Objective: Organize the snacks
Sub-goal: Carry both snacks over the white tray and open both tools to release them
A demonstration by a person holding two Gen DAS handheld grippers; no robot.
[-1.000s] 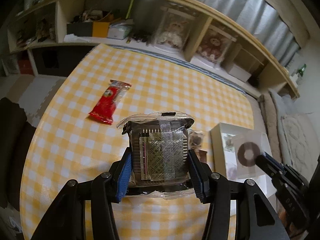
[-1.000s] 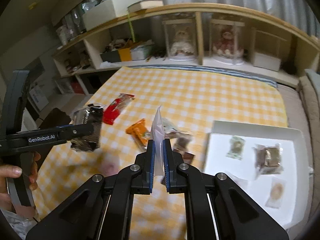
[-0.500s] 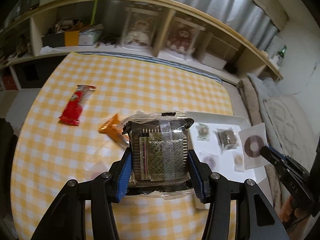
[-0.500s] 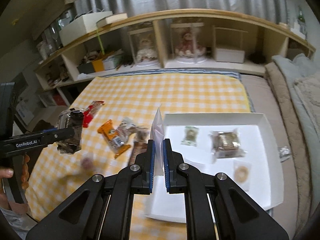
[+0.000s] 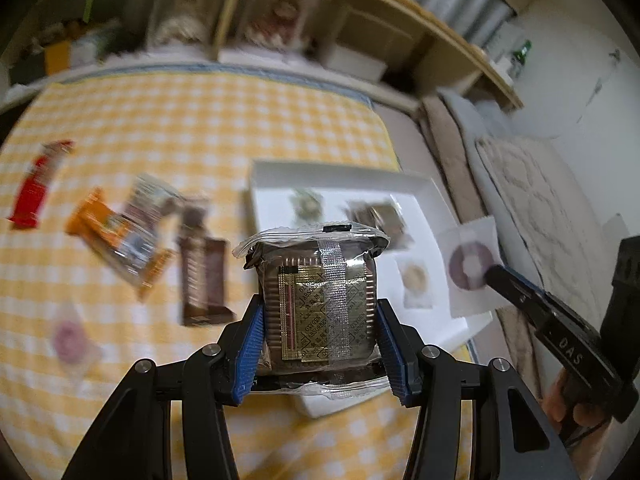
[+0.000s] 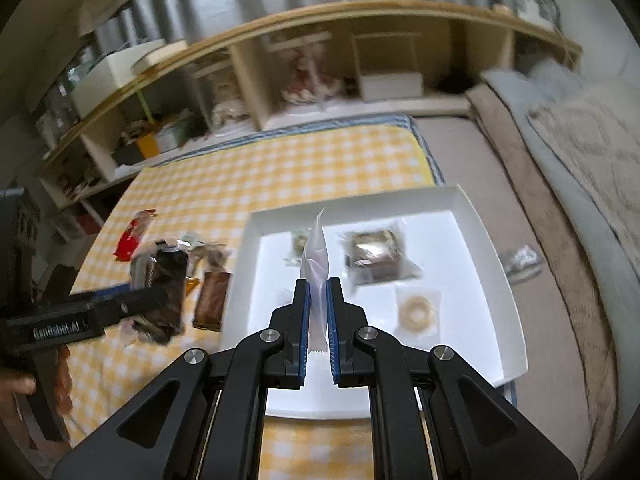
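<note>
Tray (image 6: 496, 280): three snacks already in. Both tools loaded above it: our left gripper (image 5: 318, 344), part open, clamps the brown cake pack (image 5: 320, 300); right gripper (image 6: 318, 312), jaws nearly shut, pinches the thin white packet (image 6: 316, 256). Still on the checked cloth (image 5: 200, 120), approx. five: red bar (image 5: 36, 184), orange pack (image 5: 112, 236), brown bar (image 5: 202, 280), etc.
</note>
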